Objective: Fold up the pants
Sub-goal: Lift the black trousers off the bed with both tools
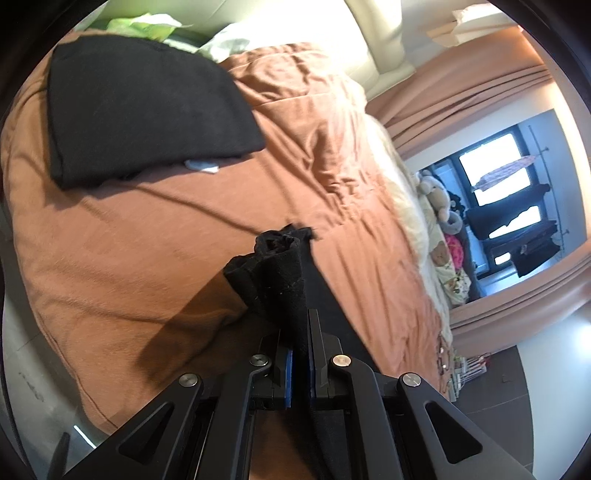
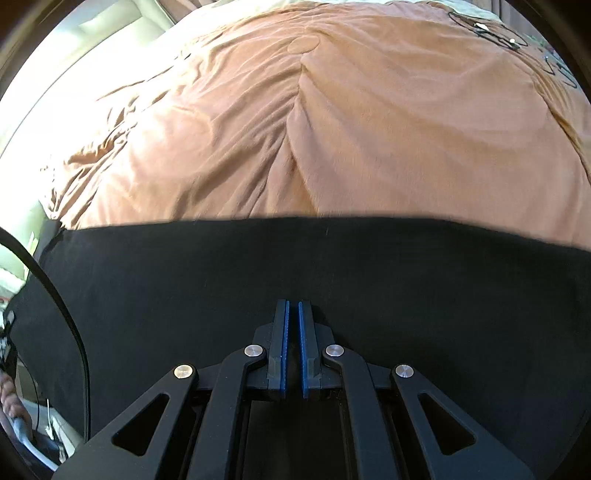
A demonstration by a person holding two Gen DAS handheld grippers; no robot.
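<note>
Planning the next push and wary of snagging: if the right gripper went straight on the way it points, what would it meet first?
Most likely the black pants, spread flat right ahead of the shut right gripper. The orange blanket lies beyond their far edge. How close the fabric is cannot be judged.

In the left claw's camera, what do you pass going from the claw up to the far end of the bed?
Left claw → bunched black pants pinched in it → orange blanket → folded black garment → green cloth.

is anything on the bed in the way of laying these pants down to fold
Nothing visible directly ahead: the blanket beyond the pants is bare. A folded black garment lies further off, toward the bed's far end.
</note>
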